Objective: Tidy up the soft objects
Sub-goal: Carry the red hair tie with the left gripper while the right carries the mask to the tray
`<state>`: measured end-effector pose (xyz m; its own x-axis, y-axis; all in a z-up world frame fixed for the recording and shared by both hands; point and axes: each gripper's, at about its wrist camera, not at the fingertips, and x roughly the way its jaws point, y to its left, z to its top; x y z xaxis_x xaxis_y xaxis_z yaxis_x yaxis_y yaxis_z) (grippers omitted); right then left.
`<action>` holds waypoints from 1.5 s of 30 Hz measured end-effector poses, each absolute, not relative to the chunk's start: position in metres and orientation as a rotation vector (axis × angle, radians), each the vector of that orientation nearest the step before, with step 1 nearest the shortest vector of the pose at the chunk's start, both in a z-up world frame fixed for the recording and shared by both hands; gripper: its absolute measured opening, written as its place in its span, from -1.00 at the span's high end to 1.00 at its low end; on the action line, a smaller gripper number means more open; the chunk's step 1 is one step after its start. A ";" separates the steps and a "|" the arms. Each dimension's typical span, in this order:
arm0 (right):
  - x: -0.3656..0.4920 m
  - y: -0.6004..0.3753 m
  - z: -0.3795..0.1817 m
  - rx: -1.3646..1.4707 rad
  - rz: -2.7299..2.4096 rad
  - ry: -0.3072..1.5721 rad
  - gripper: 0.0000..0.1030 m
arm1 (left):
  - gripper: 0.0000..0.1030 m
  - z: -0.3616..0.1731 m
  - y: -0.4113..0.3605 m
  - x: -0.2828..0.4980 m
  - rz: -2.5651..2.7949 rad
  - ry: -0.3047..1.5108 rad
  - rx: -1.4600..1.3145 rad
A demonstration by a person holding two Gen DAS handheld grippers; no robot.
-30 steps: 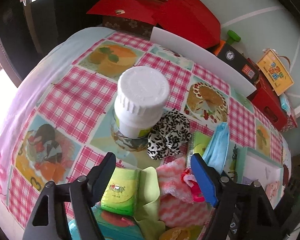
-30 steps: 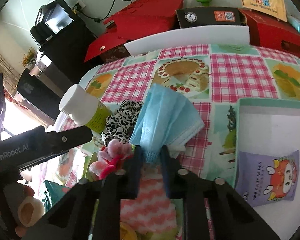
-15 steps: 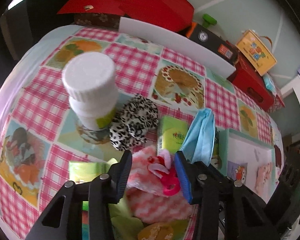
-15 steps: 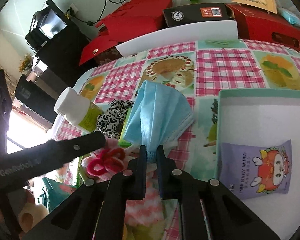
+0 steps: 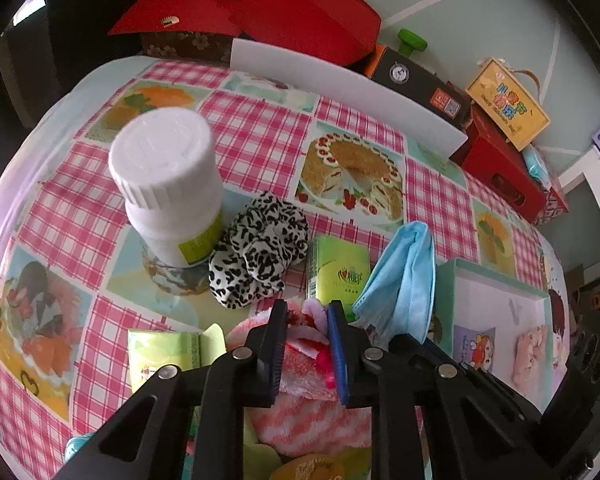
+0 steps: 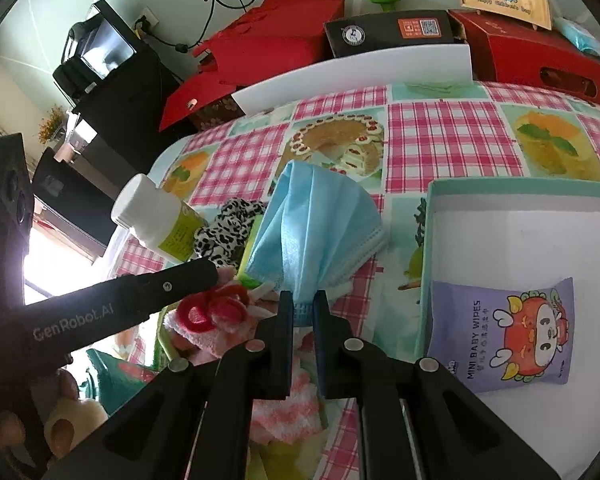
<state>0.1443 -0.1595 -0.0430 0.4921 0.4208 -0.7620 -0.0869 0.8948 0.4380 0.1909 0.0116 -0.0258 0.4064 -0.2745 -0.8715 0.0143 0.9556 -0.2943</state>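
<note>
My left gripper points down at a fluffy pink hair tie with red loops, its jaws closing with the pads pressing on the tie. The tie lies on a pink-and-white knit cloth. My right gripper is shut on the bottom edge of a blue face mask, which stands up fanned above the fingers. That mask shows just right of the left fingers. A leopard-print scrunchie lies beyond, beside a white bottle.
A teal-rimmed white box on the right holds a purple baby-wipes pack. Two green tissue packs flank the cloth. A white board and red boxes line the table's far edge.
The left gripper moved right from the bottle and tissue pack to the pink hair tie, and its jaws narrowed onto it. The right gripper stayed shut on the mask.
</note>
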 end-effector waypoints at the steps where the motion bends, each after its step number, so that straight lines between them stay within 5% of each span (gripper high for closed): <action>1: 0.143 -0.160 -0.041 0.368 0.318 1.007 0.82 | 0.58 -0.024 0.012 0.191 -0.183 1.135 -0.259; 26: 0.100 -0.222 0.044 0.352 0.160 0.765 0.83 | 0.58 0.042 0.000 0.168 -0.248 0.933 -0.246; 45: 0.042 -0.352 0.060 0.384 -0.292 0.771 0.83 | 0.58 0.050 -0.113 0.139 -0.463 0.953 -0.067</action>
<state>0.0418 -0.3515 0.0603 0.6831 -0.1152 -0.7212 0.3915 0.8913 0.2285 0.1391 -0.1126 0.0498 0.4893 -0.4096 -0.7699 0.3512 0.9006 -0.2559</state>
